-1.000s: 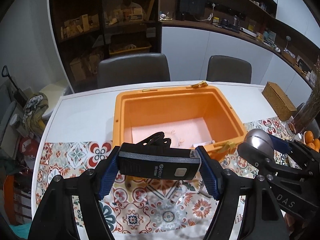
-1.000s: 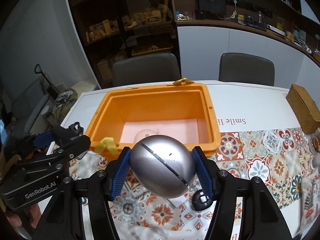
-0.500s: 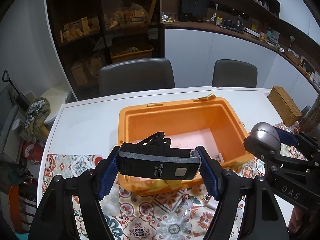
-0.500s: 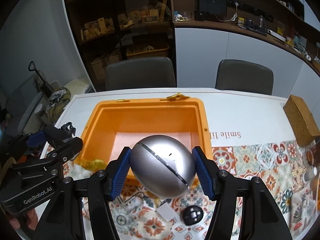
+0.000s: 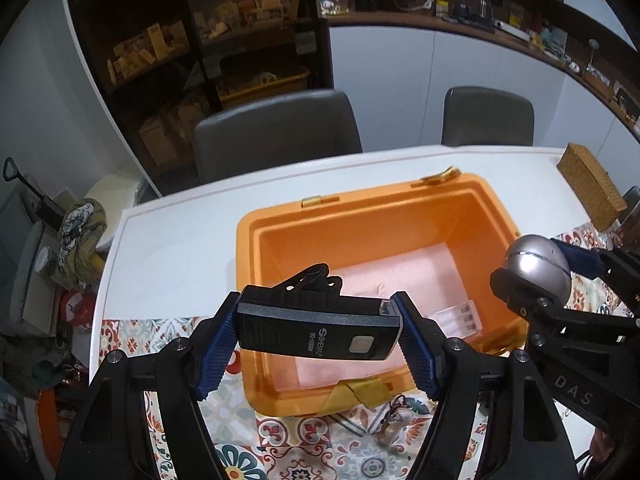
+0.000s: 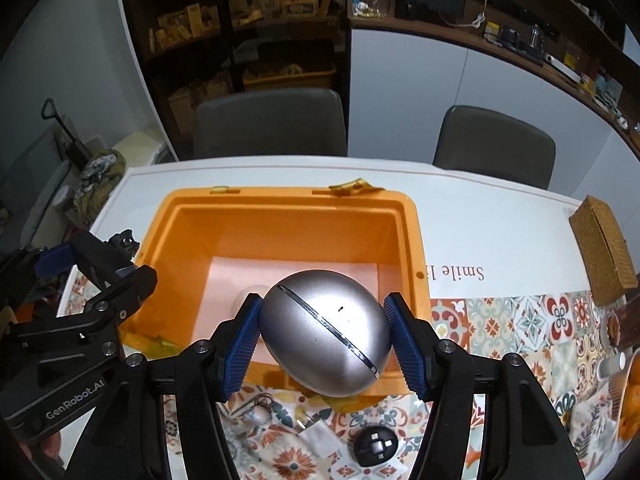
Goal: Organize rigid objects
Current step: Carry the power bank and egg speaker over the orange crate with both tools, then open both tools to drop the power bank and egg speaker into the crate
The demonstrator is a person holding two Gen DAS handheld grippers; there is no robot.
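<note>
Orange storage bin (image 5: 496,216): smooth moulded plastic with a dull sheen; its floor is lined with matt pale-pink foam sheet (image 5: 400,272). Silver egg-shaped case (image 6: 326,334): brushed-metal look, satin, with a bright polished seam. Black rectangular device (image 5: 316,330): matt plastic, one end ribbed. Gripper pads (image 6: 242,346): blue, finely ridged, rubber-like; gripper frames matt black. Tablecloth (image 6: 532,320): patterned, tile-print. Table (image 5: 176,248): smooth white, faintly glossy. Basket box (image 6: 602,250): coarse woven fibre. Chairs (image 6: 270,122): smooth grey leather-like upholstery.

Orange bin (image 5: 496,216), silver egg (image 6: 326,334), floral-tiled cloth (image 6: 520,320)
</note>
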